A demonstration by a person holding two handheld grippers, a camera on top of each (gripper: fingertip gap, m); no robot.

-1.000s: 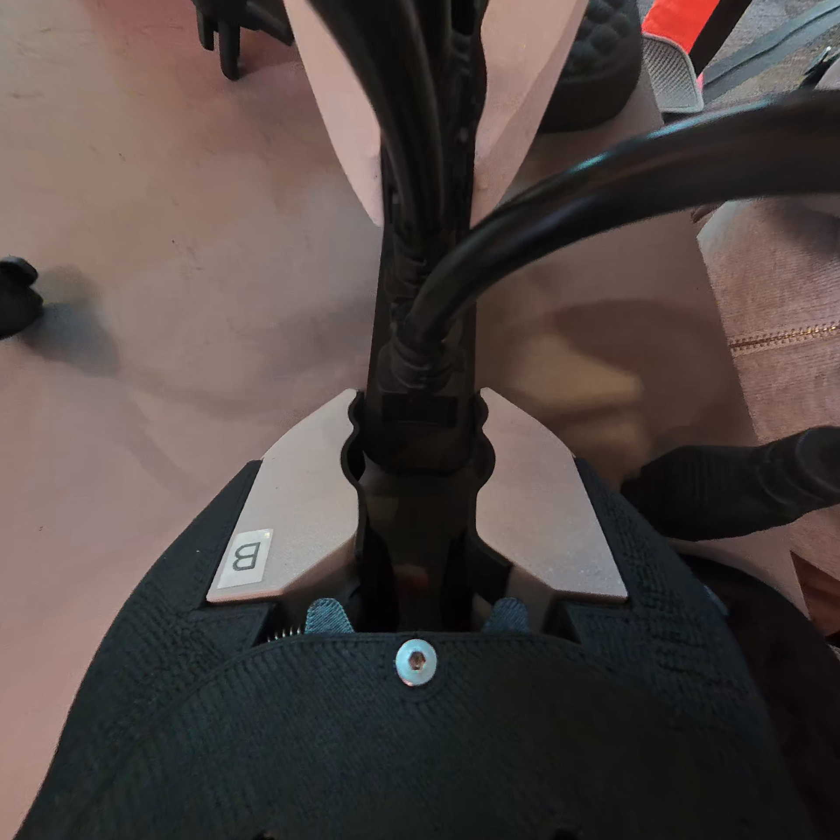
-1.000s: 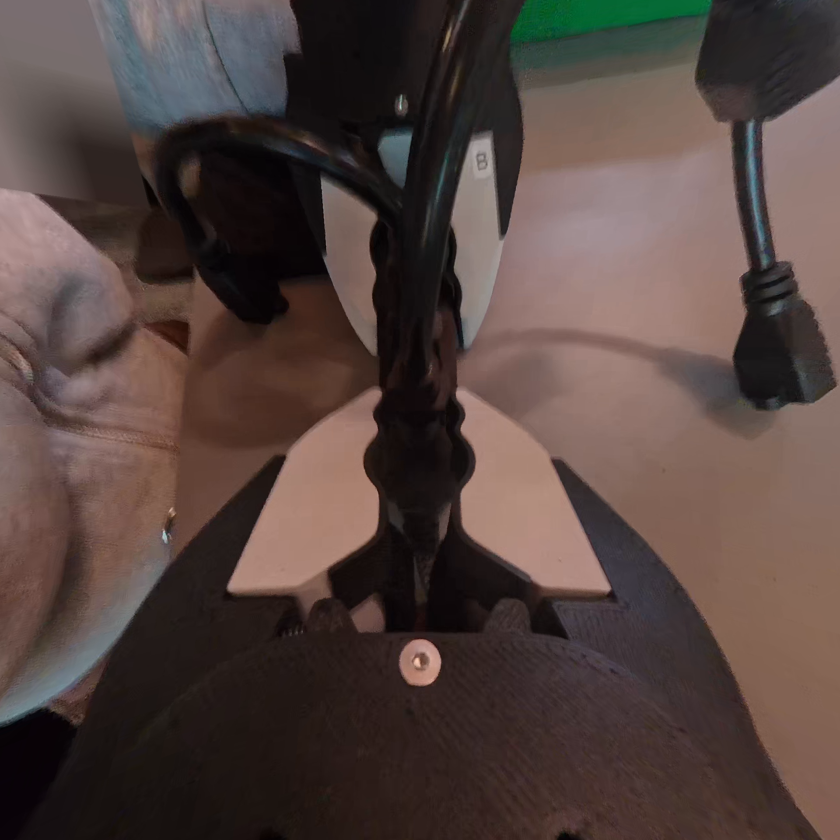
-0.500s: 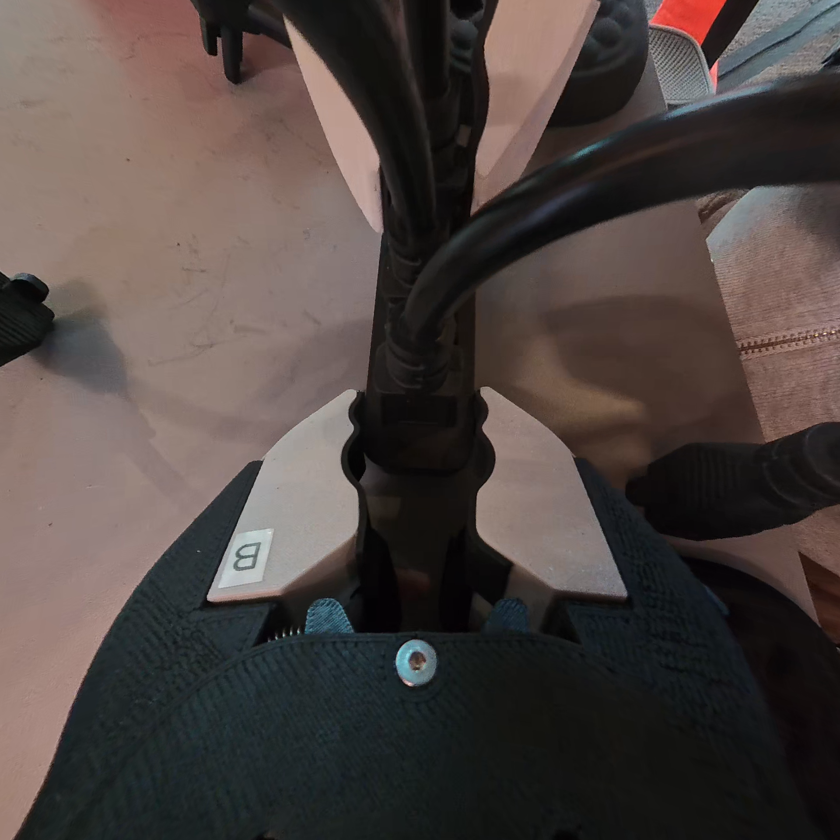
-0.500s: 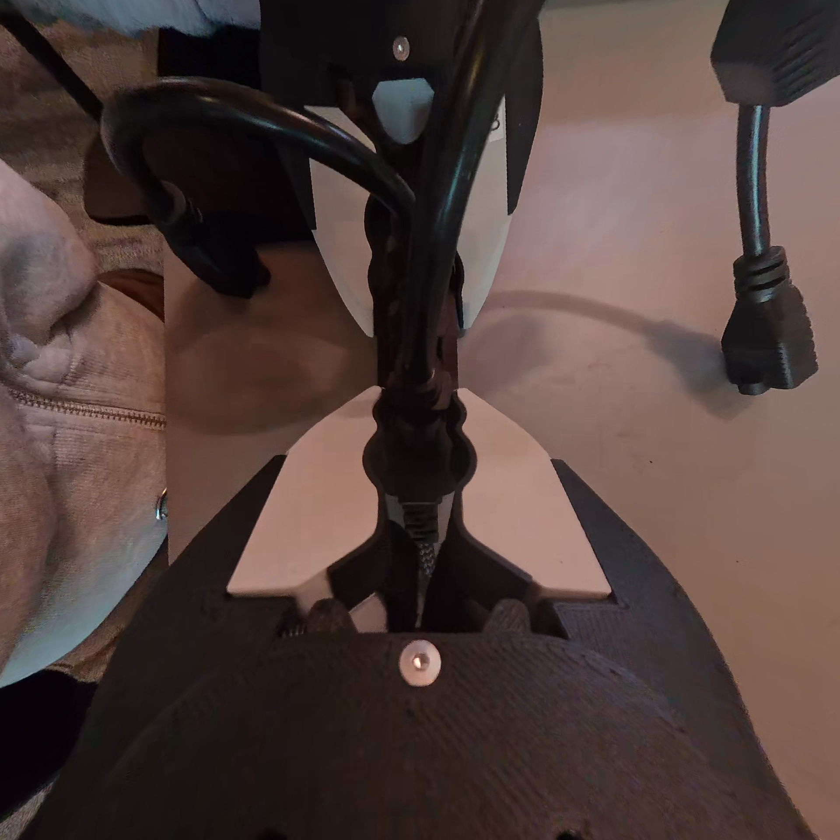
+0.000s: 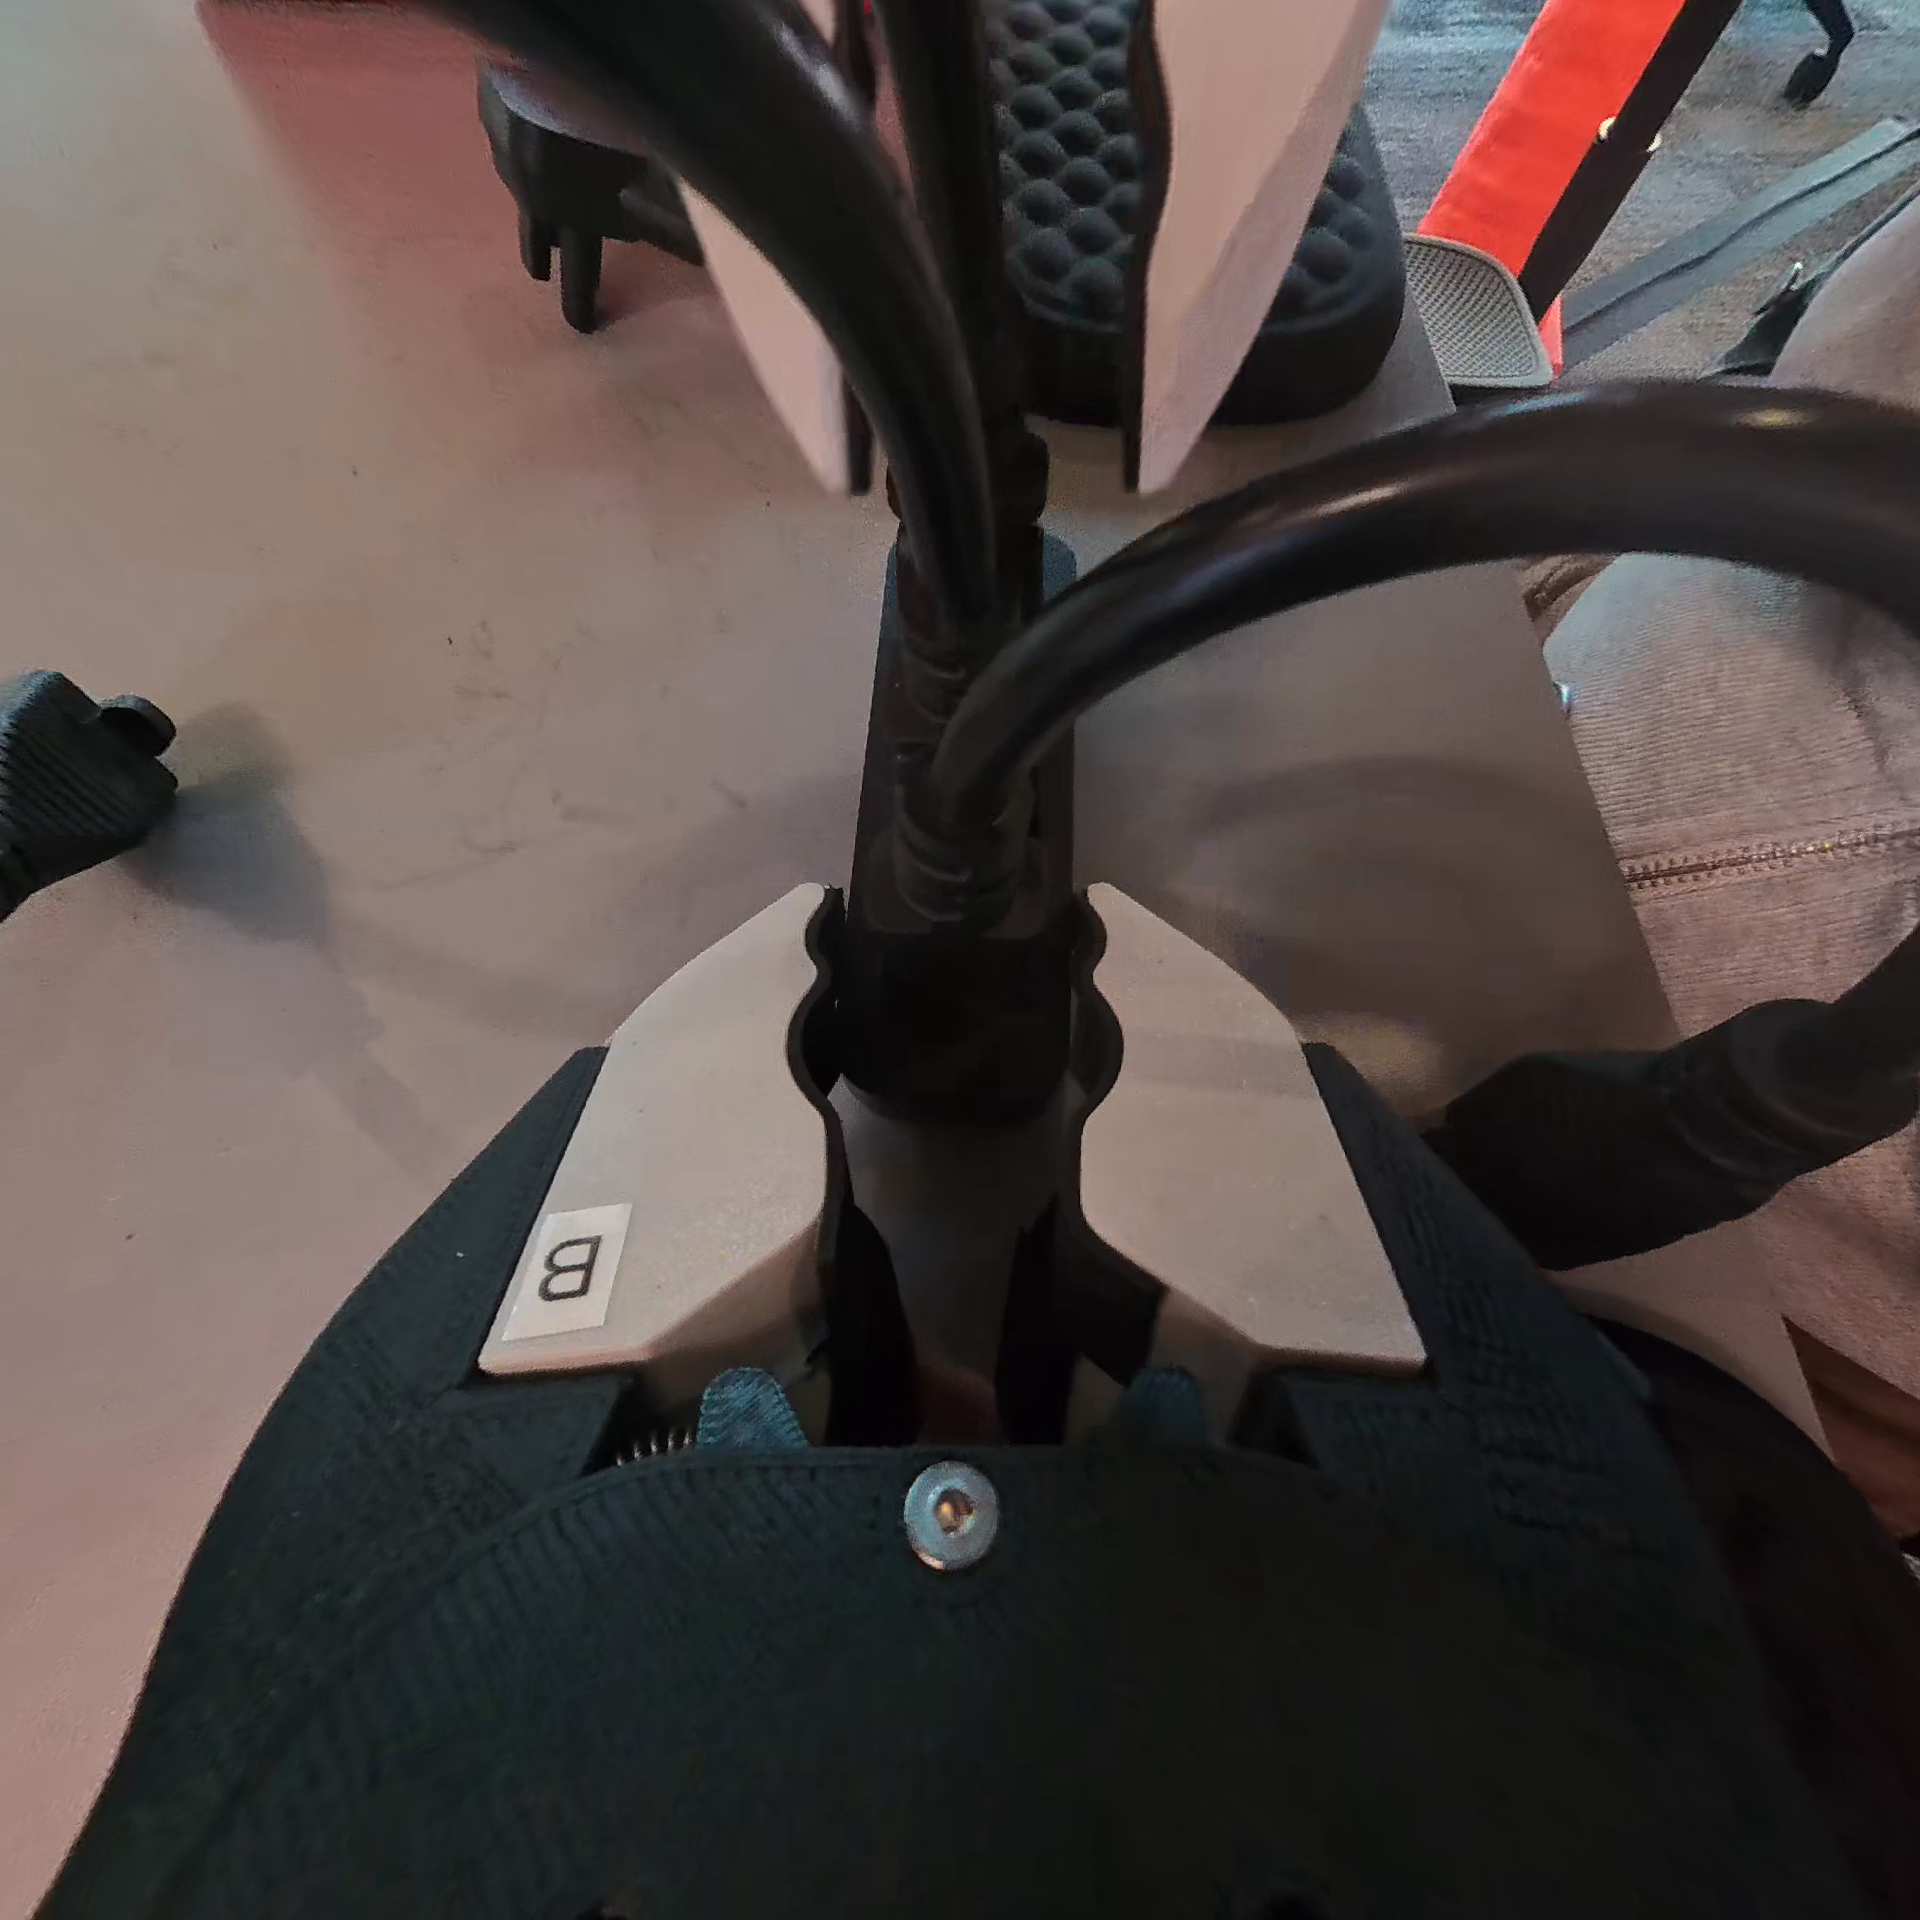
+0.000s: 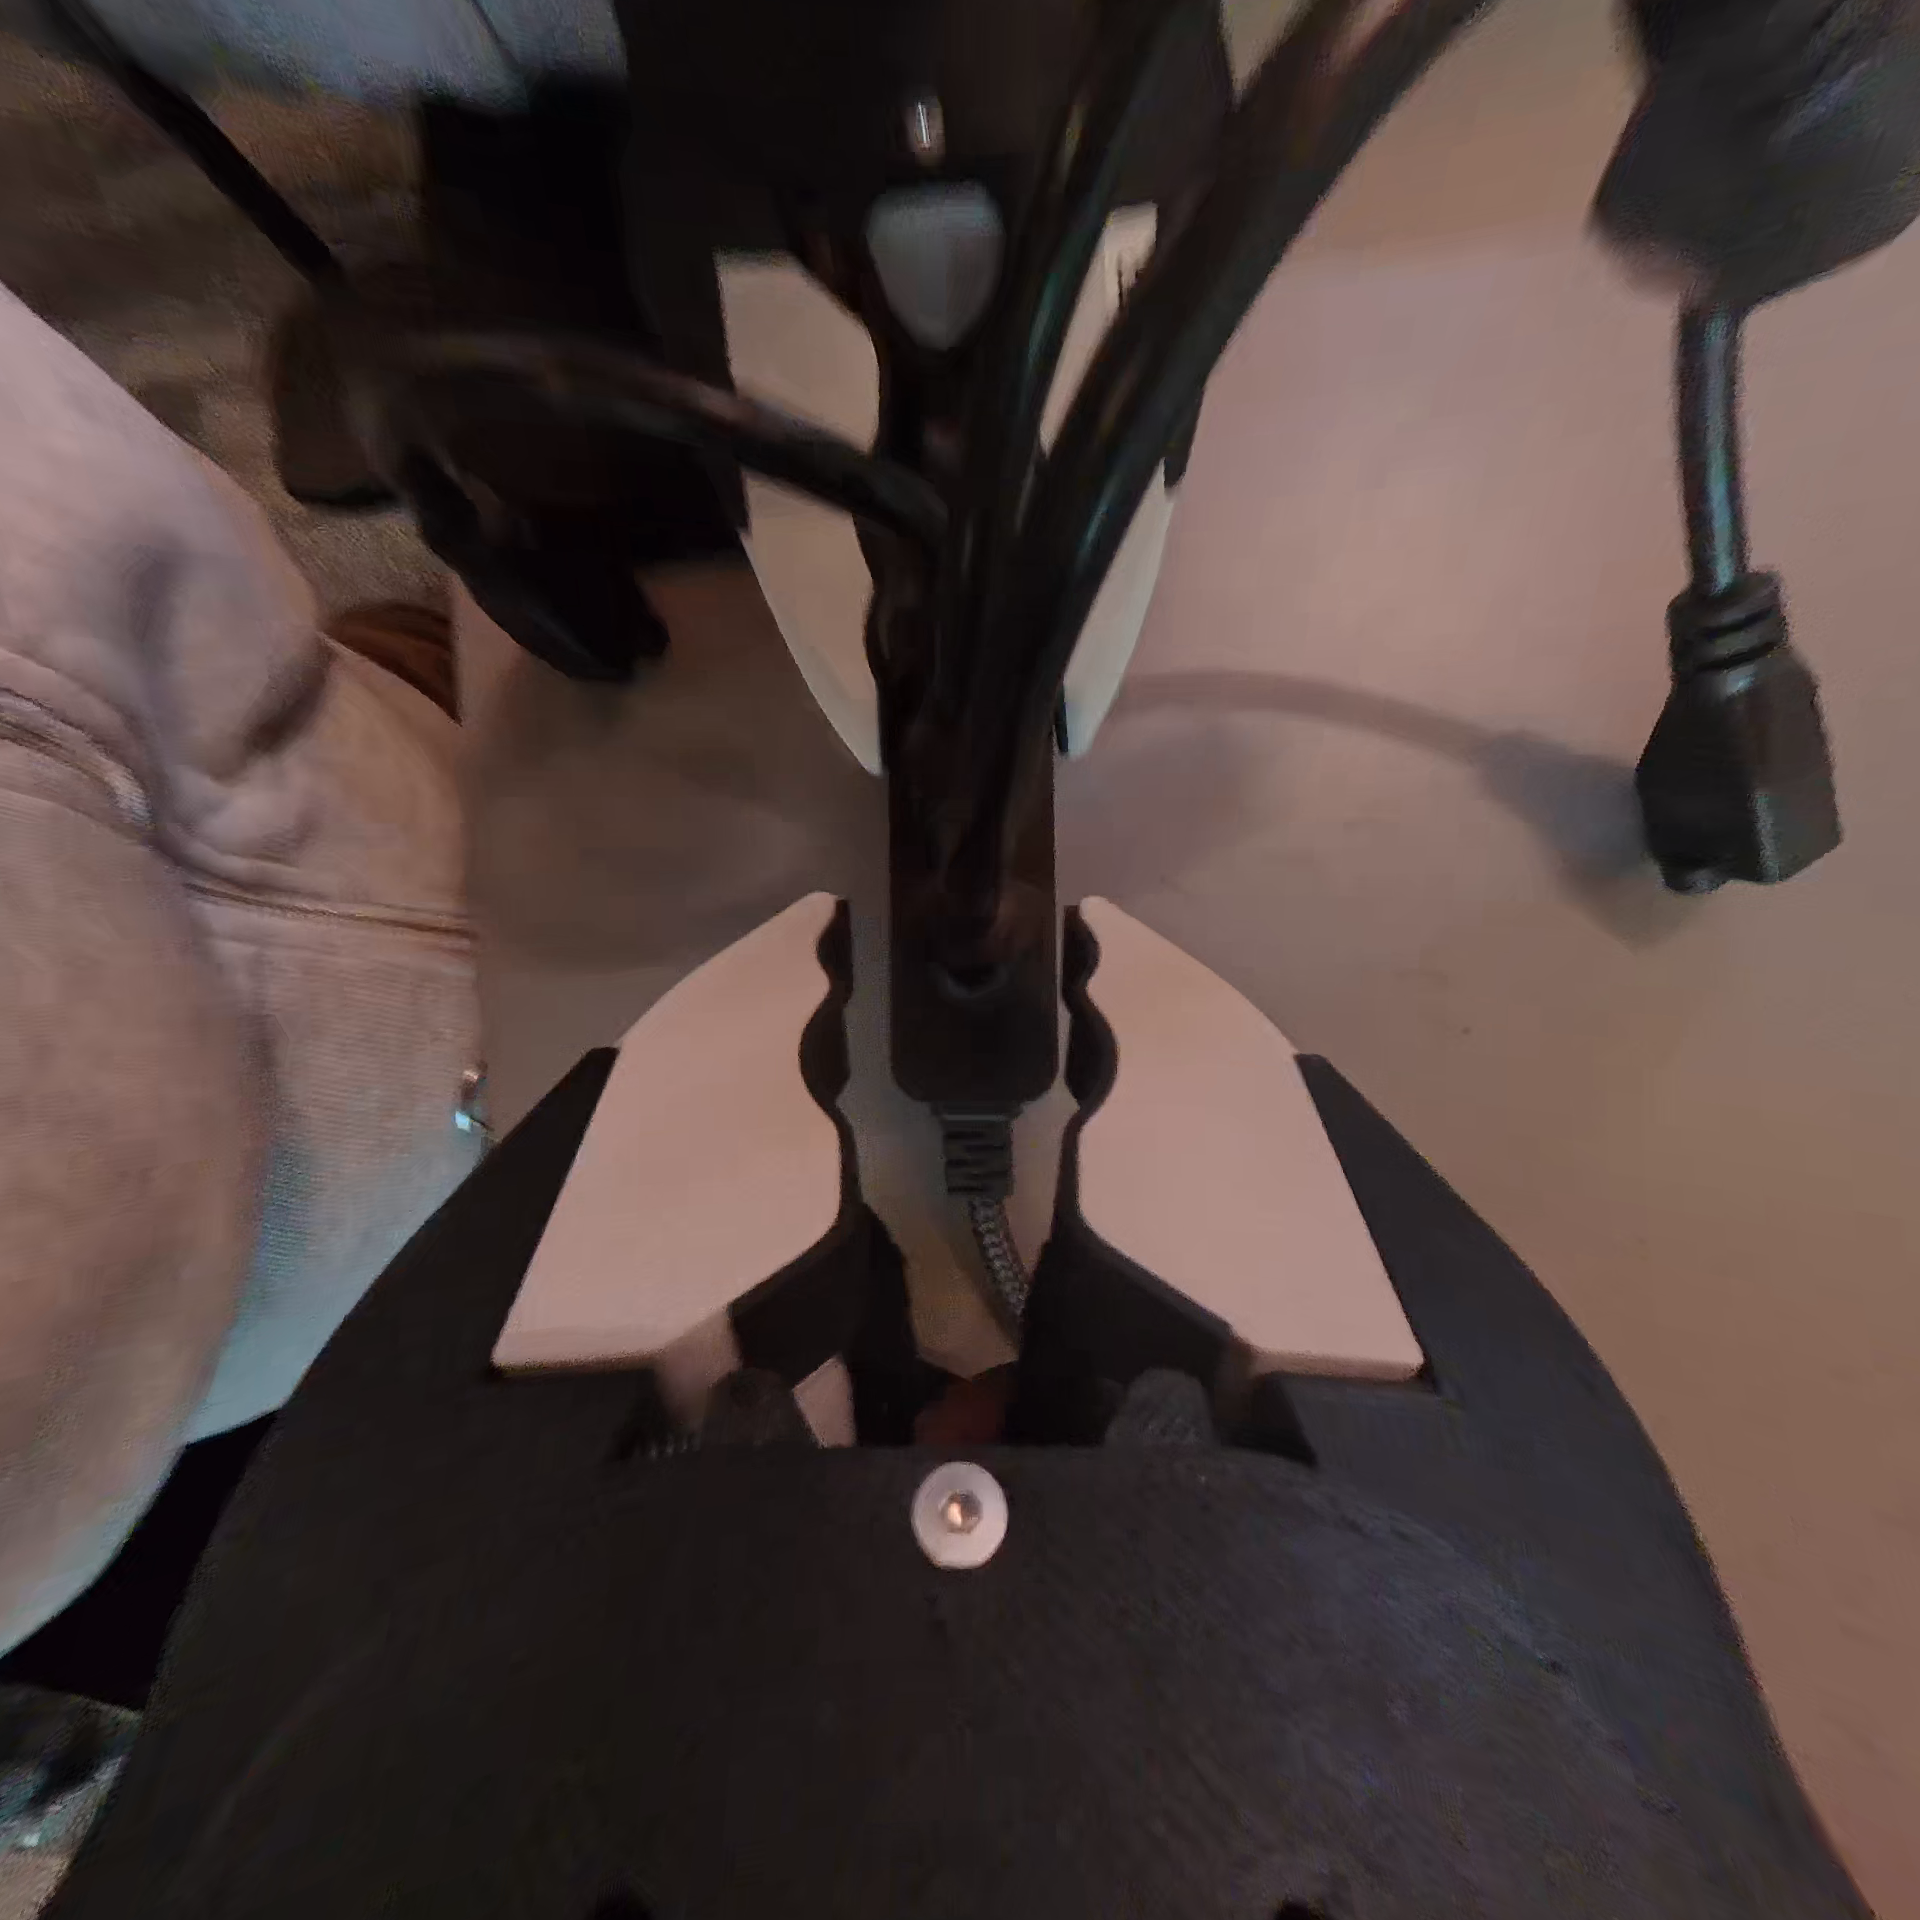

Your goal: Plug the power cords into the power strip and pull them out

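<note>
A black power strip [image 5: 951,1018] is held level above the table between my two grippers, which face each other. My left gripper [image 5: 954,904] is shut on one end of it. Several black cords [image 5: 914,416] are plugged into its top, and one cord [image 5: 1455,478] arcs off to the right. My right gripper [image 6: 956,914] is open around the other end of the strip [image 6: 971,1018], with a gap on each side, where a braided cable [image 6: 992,1247] leaves it. In the left wrist view the right gripper's white fingers [image 5: 1226,260] stand spread apart.
Loose black plugs lie on the pale table [image 5: 364,571]: one at the left edge [image 5: 62,779], one with prongs at the back [image 5: 571,208], one at the right [image 5: 1662,1122], and a connector [image 6: 1735,790]. A person's beige zip top [image 6: 156,831] is close beside the grippers. One gripper's finger ends stand about 6 cm off the other's. Both grippers' tips are roughly 15 cm from the connector [image 6: 1735,790].
My right gripper has opened and let go of the power strip's end, and has drawn back a little. My left gripper still clamps the strip.
</note>
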